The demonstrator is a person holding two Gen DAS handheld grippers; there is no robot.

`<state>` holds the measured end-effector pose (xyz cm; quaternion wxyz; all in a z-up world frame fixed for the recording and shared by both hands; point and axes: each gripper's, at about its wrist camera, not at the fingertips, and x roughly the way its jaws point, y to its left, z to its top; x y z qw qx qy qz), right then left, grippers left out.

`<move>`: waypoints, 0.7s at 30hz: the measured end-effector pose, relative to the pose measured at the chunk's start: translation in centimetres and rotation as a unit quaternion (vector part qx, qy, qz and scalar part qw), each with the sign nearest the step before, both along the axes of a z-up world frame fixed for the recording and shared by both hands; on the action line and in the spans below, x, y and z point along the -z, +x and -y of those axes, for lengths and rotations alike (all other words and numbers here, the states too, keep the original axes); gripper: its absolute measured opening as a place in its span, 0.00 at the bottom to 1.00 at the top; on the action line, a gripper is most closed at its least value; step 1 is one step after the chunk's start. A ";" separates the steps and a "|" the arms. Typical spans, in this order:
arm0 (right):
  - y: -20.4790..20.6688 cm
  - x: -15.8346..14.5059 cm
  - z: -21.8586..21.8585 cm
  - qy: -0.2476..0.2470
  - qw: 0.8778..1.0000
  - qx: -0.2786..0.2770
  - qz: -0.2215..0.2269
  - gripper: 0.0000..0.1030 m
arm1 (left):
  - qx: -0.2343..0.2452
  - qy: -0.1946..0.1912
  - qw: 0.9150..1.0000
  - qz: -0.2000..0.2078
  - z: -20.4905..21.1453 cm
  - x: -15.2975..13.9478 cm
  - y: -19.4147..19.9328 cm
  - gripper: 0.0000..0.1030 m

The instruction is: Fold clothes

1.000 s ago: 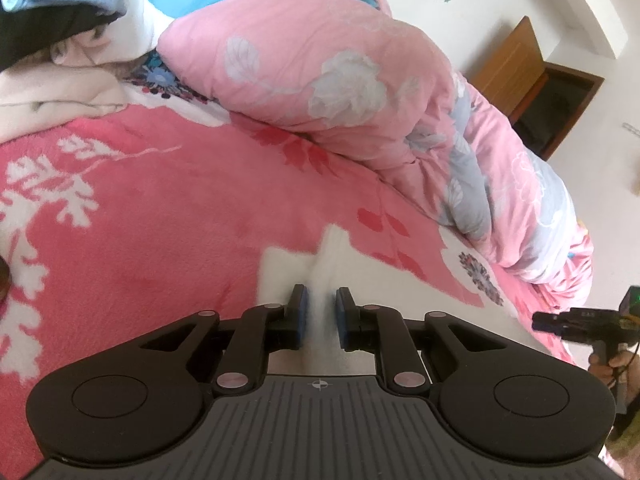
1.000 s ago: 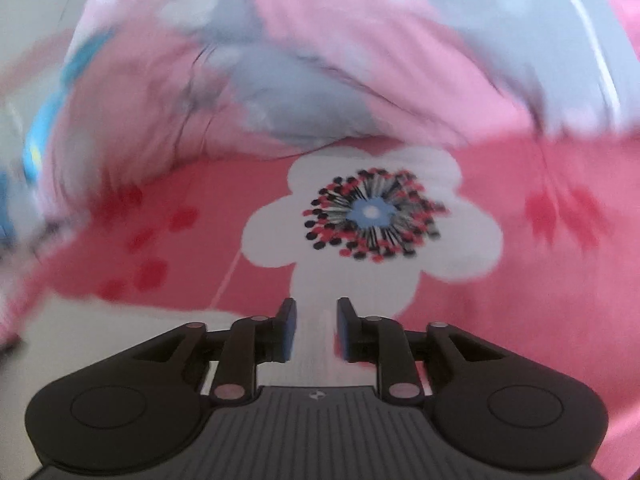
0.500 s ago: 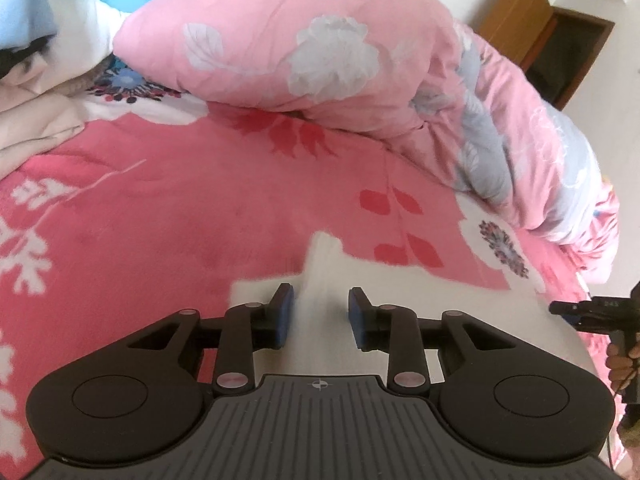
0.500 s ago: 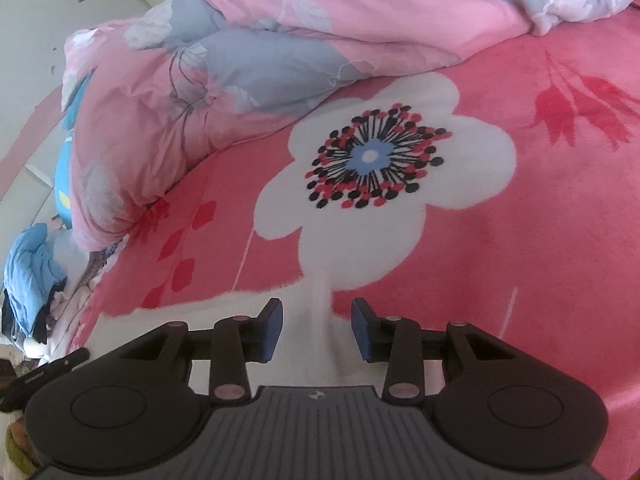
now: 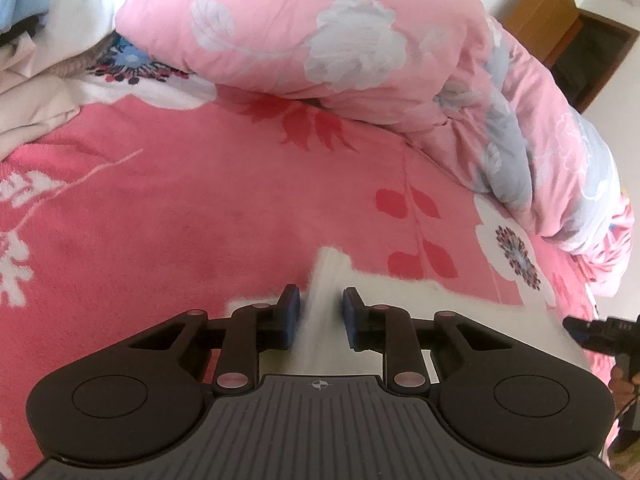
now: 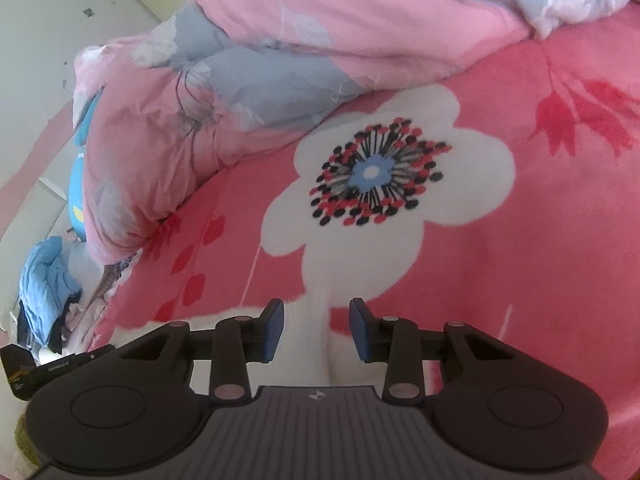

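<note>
Cloth is the whole matter here: a white garment (image 5: 440, 304) lies flat on the pink flowered blanket (image 5: 200, 208) of the bed, at its near edge, with one raised ridge running into each tool.

The left gripper (image 5: 320, 312) has its fingers closing around its ridge. The cloth stands between the blue pads, but they do not look tight on it yet. The right gripper (image 6: 316, 328) is released, with its fingers apart and a gap showing on both sides of the white fold between them.

The step in hand seems to be taking hold of one edge at two points before the fold. To do it well, I would seat both pads deep on the ridge, so that they catch every layer of the garment and none of the blanket's pile. Both grips should be firm before either hand lifts, and the two hands should rise together so that the edge stays straight.

The bunched pink quilt (image 5: 320, 40) lies near the far side, so the fold should land short of it.
</note>
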<state>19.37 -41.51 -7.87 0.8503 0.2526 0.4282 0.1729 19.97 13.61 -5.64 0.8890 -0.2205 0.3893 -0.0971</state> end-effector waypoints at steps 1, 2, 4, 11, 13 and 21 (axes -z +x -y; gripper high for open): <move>0.1 0.2 -0.1 0.003 1.000 -0.006 -0.004 0.37 | -0.003 0.000 1.000 0.000 0.0 0.0 0.1 0.20; 0.1 0.3 -0.3 0.003 1.000 -0.011 -0.006 0.38 | -0.004 0.000 1.000 0.000 0.1 0.1 0.2 0.20; 0.2 0.3 -0.8 -0.008 1.000 -0.016 -0.001 0.37 | -0.008 0.001 1.000 0.000 0.1 0.1 0.3 0.15; -0.8 -0.4 -1.9 -0.040 0.998 -0.012 0.042 0.09 | -0.018 0.009 1.000 0.013 0.3 0.0 0.1 0.09; -1.4 -0.9 -2.2 -0.054 0.996 -0.009 0.063 0.08 | -0.022 0.011 0.999 0.022 0.3 -0.2 -0.1 0.08; -2.7 -4.0 -2.8 -0.073 0.990 -0.005 0.125 0.07 | -0.033 0.000 0.998 0.048 -0.1 -1.2 -0.7 0.08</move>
